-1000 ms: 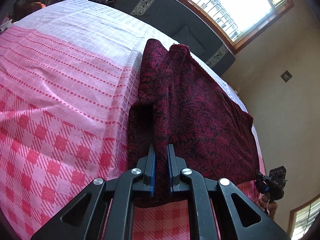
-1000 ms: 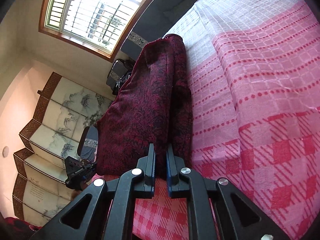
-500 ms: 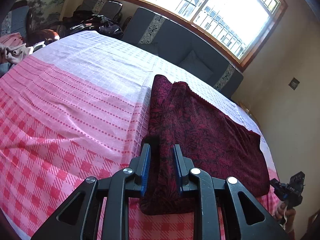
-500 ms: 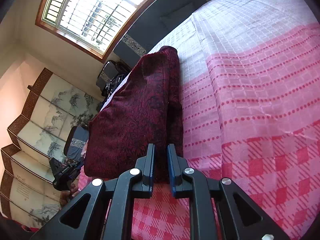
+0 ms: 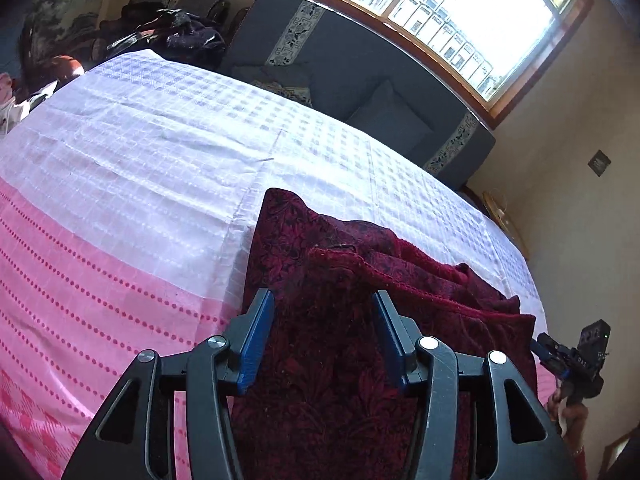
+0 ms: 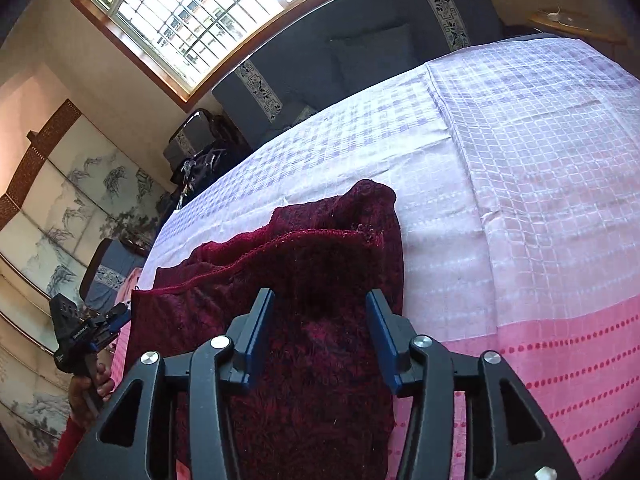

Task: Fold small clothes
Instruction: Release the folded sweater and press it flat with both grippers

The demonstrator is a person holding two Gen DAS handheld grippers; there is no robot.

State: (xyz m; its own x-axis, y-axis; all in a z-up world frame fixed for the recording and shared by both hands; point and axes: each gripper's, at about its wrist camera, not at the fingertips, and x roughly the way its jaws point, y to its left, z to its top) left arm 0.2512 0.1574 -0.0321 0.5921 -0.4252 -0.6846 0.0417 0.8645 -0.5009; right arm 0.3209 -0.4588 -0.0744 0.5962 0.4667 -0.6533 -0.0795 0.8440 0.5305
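Observation:
A dark red patterned garment [image 5: 440, 292] lies folded in layers on the pink and white bedspread [image 5: 140, 200]. My left gripper [image 5: 322, 300] stands over its near left end. Its jaws are opening, with cloth between the blue pads and nothing pressed. In the right wrist view the same garment [image 6: 312, 256] runs off to the left. My right gripper [image 6: 320, 296] is over its near right end, jaws opening too, the pads clear of the cloth. Each gripper shows small in the other's view, at the garment's far end.
A dark blue sofa [image 5: 360, 68] stands under the window behind the bed. Dark bags [image 5: 172, 36] are piled at the back left. A painted folding screen [image 6: 60, 200] lines the left wall. A hand [image 6: 86, 392] holds the left gripper's handle.
Both grippers were shut on the garment's edge and have let it go, their jaws now spread apart. Both moved forward over the bed, folding the near edge over the far part.

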